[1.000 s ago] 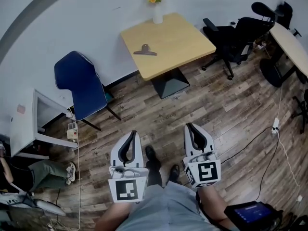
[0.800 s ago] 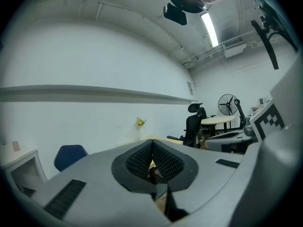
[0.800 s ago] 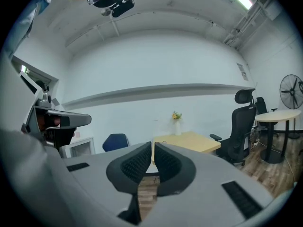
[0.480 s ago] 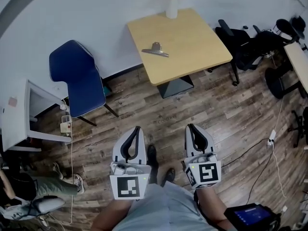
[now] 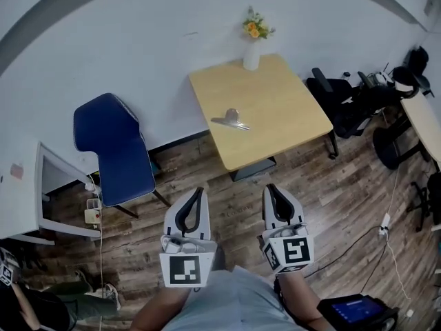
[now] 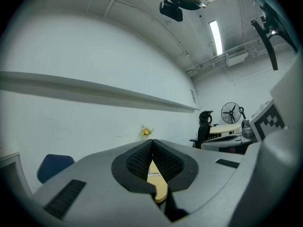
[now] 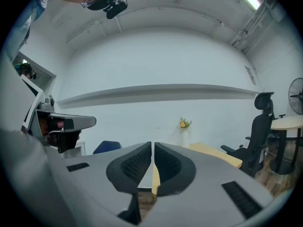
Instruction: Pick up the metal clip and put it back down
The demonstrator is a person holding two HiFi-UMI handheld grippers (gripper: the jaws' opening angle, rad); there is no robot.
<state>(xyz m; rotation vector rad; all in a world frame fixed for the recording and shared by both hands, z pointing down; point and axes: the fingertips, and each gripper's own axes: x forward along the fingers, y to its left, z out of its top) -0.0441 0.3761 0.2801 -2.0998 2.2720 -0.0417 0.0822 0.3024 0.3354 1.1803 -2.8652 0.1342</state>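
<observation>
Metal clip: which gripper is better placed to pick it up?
Left, marginally: left gripper and right gripper are both shut, far from the table, but the metal clip lines up with the left's jaws.

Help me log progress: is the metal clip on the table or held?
On the table: the metal clip lies on the wooden table, nothing gripping it.

Evenly bright, soft light off the ceiling strip (image 6: 218, 36), barely any shadows tbh. Big fisheye bend + dark corners in both gripper views; my left gripper (image 6: 152, 141) is blurry up close.
</observation>
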